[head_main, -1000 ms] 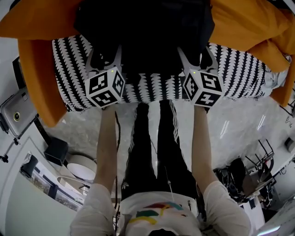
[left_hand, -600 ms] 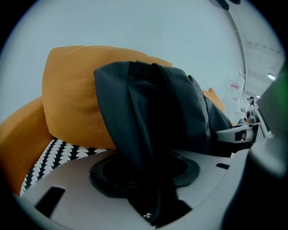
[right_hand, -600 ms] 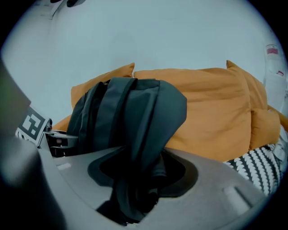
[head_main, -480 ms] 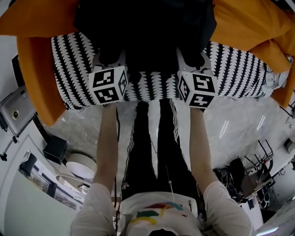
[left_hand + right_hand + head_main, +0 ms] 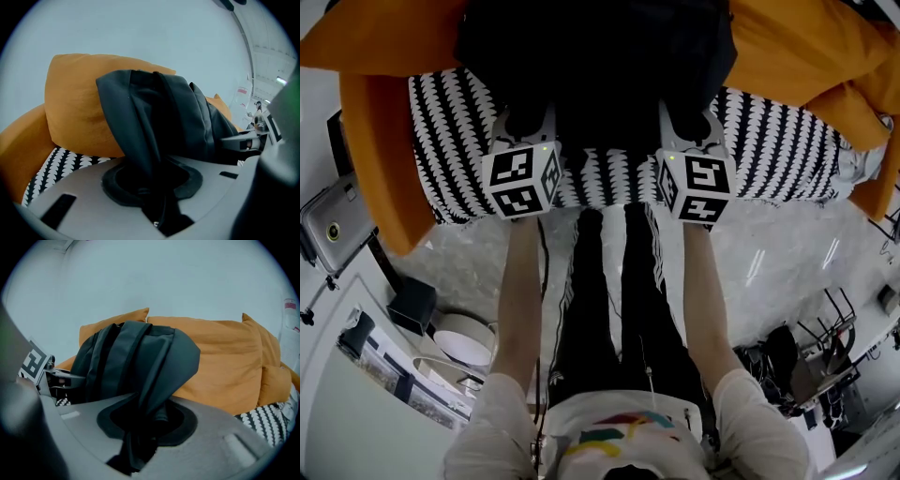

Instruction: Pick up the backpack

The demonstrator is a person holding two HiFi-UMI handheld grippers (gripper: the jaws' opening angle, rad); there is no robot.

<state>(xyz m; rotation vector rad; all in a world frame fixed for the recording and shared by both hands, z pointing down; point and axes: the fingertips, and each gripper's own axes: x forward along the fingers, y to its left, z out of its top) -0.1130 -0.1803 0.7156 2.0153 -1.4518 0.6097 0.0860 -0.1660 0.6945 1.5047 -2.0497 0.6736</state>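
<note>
A dark grey backpack (image 5: pixel 595 56) is standing upright on a black-and-white patterned seat (image 5: pixel 787 150). It is leaning back against orange cushions (image 5: pixel 806 47), its lower front fabric bunching into folds.

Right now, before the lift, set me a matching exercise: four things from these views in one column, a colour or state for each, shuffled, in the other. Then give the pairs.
Column one:
1. backpack
2. cushion
3. seat cover
4. left claw

Column two:
A. black-and-white pattern
B. closed on a fold of fabric
C. orange
D. dark grey

Pairs: 1-D, 2-C, 3-A, 4-B.

The left claw's jaws have just been closing, with backpack fabric between them.
</note>
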